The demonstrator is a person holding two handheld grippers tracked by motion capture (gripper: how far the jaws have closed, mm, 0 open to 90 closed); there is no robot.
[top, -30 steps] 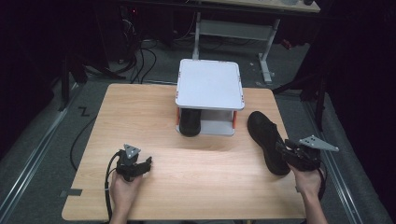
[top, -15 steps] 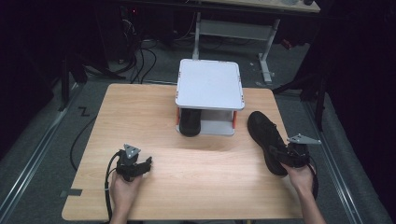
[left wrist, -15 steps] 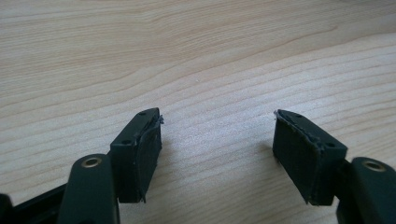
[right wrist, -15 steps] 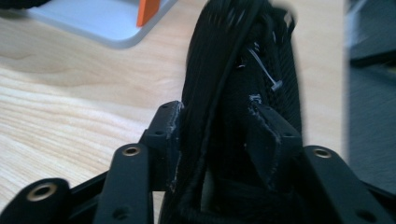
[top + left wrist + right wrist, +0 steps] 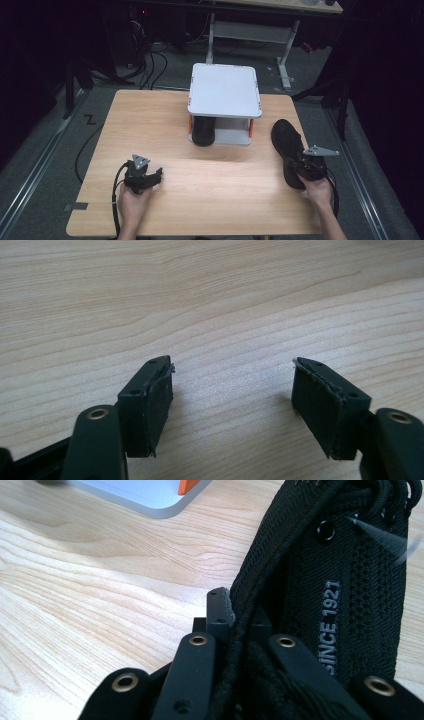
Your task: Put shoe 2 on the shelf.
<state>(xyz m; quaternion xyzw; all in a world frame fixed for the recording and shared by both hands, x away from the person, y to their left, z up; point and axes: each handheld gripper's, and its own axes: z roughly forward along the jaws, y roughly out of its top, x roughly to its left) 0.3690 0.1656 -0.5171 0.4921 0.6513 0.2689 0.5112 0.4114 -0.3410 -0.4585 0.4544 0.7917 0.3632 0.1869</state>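
**Right fingers close on the shoe's collar**

A second ago the right gripper (image 5: 303,165) hovered beside the black shoe (image 5: 286,142); now its fingers (image 5: 220,611) are clenched on the collar edge, shoe still on the surface (image 5: 150,120). A lift looks imminent. The left gripper (image 5: 150,176) stays put, fingers (image 5: 155,395) released over bare wood.

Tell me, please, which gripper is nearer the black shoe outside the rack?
Right. The right gripper is shut on the black shoe; the left gripper sits open across the table.
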